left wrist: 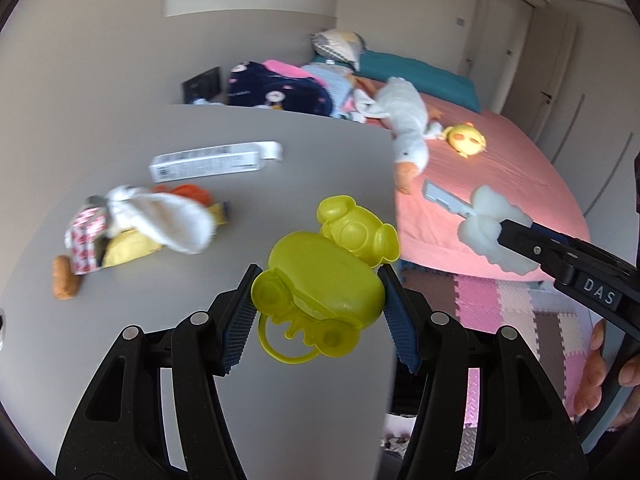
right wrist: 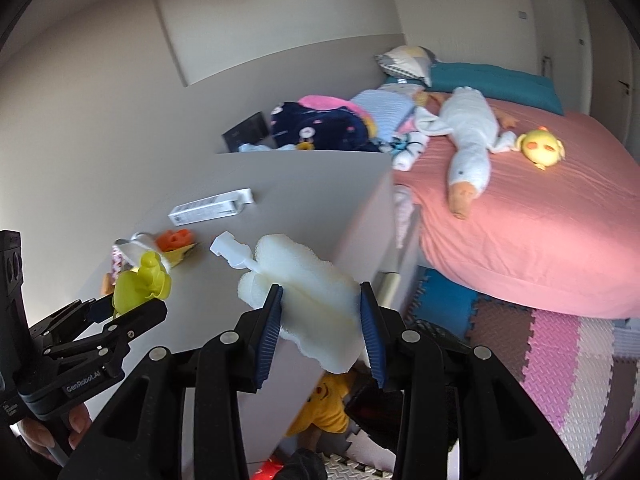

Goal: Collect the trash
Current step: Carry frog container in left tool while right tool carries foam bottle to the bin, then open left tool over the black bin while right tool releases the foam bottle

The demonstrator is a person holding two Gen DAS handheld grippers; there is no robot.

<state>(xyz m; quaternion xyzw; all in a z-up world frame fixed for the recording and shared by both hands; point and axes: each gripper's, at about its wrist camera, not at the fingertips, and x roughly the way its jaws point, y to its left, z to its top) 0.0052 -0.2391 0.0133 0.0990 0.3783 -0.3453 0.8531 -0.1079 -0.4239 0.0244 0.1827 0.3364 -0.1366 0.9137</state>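
My left gripper (left wrist: 318, 300) is shut on a yellow plastic toy case (left wrist: 324, 284) with a bear-shaped lid, held above the grey table (left wrist: 120, 340). From the right wrist view the left gripper (right wrist: 120, 312) shows at lower left with the yellow case (right wrist: 140, 284). My right gripper (right wrist: 322, 332) is shut on a white sponge brush (right wrist: 304, 280) with a white plastic handle. In the left wrist view that sponge brush (left wrist: 492, 232) hangs over the bed's edge, and the black arm beside it at the right is my right gripper (left wrist: 510, 236).
A white carton (left wrist: 208, 164) and a heap of cloth, wrappers and an orange piece (left wrist: 132, 232) lie on the table. The pink bed (left wrist: 500, 168) carries a goose plush (left wrist: 408, 128), a yellow toy (left wrist: 466, 140) and clothes. Foam mats (right wrist: 560, 360) cover the floor.
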